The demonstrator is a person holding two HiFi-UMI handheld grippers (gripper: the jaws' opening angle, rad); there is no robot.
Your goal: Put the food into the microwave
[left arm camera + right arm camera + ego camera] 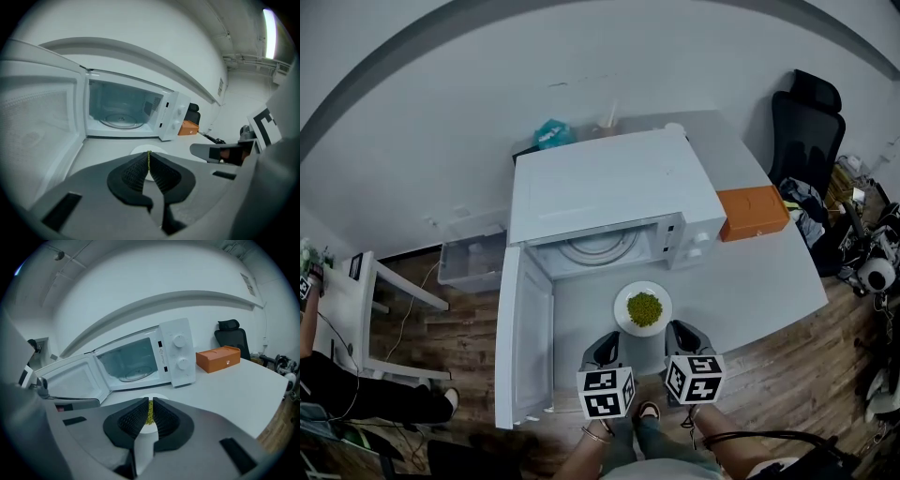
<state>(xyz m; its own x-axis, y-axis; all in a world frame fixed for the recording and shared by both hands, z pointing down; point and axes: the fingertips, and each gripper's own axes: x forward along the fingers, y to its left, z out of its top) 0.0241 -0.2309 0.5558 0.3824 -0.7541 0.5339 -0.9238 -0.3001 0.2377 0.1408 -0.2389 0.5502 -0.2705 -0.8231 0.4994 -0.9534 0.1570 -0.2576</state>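
As the plate (622, 322) of green food (644, 307) sits on the table (769, 281) just before the open microwave (609, 202), the left gripper (604, 348) and right gripper (682, 331) hover at its near rim, jaws closed and empty. The plate looks stiff and breakable, its food loose; it is likely best pinched by the bare rim and kept level.

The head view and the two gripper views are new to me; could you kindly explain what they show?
A person holds a two-jaw tool in each hand: the left gripper and the right gripper; the marker cubes belong to them. The head view looks down from the person's head; each gripper view looks along that tool's own jaws. On the grey table stand a white microwave, its door open, an orange box, and a plate of green food just ahead of the grippers. Both pairs of jaws are nearly together and hold nothing.
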